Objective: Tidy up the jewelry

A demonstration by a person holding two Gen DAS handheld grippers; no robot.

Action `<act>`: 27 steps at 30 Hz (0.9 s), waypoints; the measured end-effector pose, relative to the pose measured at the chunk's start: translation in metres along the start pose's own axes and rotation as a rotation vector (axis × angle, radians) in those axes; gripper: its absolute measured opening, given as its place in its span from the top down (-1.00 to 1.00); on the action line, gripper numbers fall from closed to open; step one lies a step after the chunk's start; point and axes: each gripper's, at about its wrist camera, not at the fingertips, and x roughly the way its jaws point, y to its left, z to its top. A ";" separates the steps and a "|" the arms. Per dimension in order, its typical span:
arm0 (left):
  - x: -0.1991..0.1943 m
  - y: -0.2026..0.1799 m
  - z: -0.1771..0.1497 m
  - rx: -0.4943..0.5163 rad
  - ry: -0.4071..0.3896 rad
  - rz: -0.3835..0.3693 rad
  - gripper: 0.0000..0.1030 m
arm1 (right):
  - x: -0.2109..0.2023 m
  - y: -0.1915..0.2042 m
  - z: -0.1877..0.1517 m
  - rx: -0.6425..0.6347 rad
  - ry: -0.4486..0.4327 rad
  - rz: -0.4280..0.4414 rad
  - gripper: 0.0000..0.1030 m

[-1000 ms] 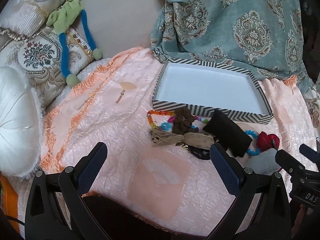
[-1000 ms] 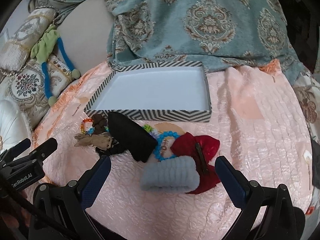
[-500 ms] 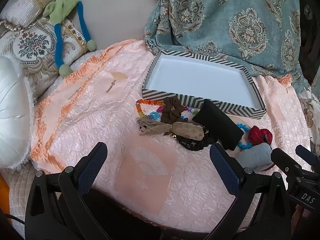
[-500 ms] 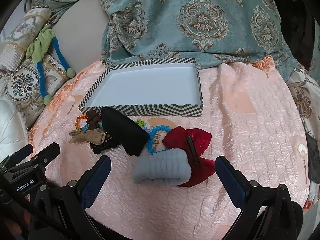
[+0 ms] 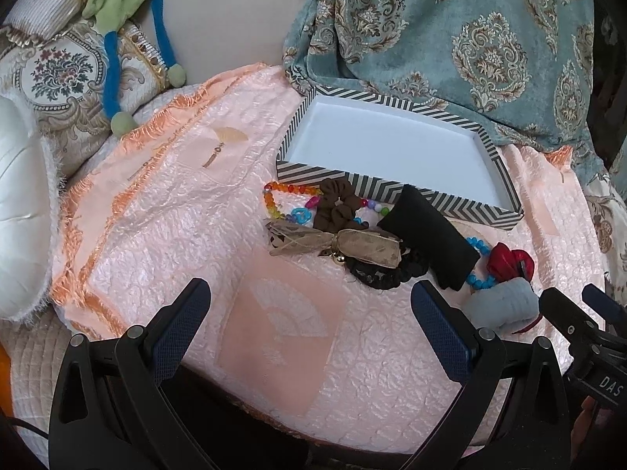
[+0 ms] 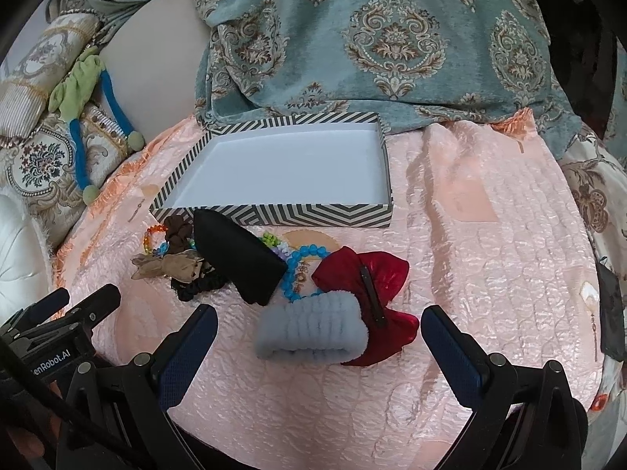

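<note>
both grippers [image 5: 309,305] [image 6: 319,333] wide — jewelry pile [image 6: 274,270] untouched

A teal damask blanket [image 6: 392,39] fills the upper right of the frame, over a peach quilt [image 6: 490,274] spread across the middle. At upper left a green-and-blue soft toy [image 5: 117,11] drapes over an embroidered cushion [image 5: 58,74], with a white pillow [image 5: 19,203] at the left edge.

I see a puckered, slightly shiny peach bedspread [image 6: 490,274] under everything. The striped box [image 6: 274,215] looks like matt card, smooth white inside. The red bow [image 6: 376,274] is glossy fabric, the grey band [image 6: 309,329] fluffy ribbed cloth, the blue beads [image 6: 290,274] shiny plastic.
</note>
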 end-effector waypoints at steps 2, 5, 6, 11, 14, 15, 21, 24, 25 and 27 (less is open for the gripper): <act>0.000 -0.001 0.000 0.002 0.003 0.000 -0.99 | 0.000 -0.002 0.000 0.005 0.001 -0.002 -1.00; 0.000 -0.001 0.000 0.004 0.004 -0.001 -0.99 | 0.000 -0.003 -0.001 0.006 0.007 -0.002 -1.00; 0.000 -0.001 0.001 0.003 0.003 -0.002 -0.99 | -0.001 -0.003 -0.001 0.005 0.008 -0.004 -1.00; 0.001 -0.004 0.002 0.004 0.003 -0.014 -0.99 | -0.003 -0.001 -0.002 -0.016 0.014 -0.018 -1.00; 0.003 -0.007 0.003 0.011 0.005 -0.023 -0.99 | -0.003 -0.003 -0.003 -0.023 0.015 -0.024 -1.00; 0.005 -0.008 0.003 0.015 0.006 -0.025 -0.99 | -0.003 -0.004 -0.003 -0.022 0.016 -0.027 -1.00; 0.013 -0.020 0.007 0.053 0.017 -0.057 -0.99 | 0.009 -0.012 -0.002 -0.016 0.028 -0.033 -1.00; 0.019 -0.027 0.009 0.082 0.019 -0.066 -0.99 | 0.014 -0.019 -0.002 -0.006 0.042 -0.032 -1.00; 0.022 -0.029 0.010 0.095 0.021 -0.073 -0.99 | 0.015 -0.021 -0.003 0.002 0.048 -0.025 -1.00; 0.026 -0.033 0.012 0.110 0.032 -0.090 -0.99 | 0.014 -0.023 -0.005 0.003 0.056 -0.025 -1.00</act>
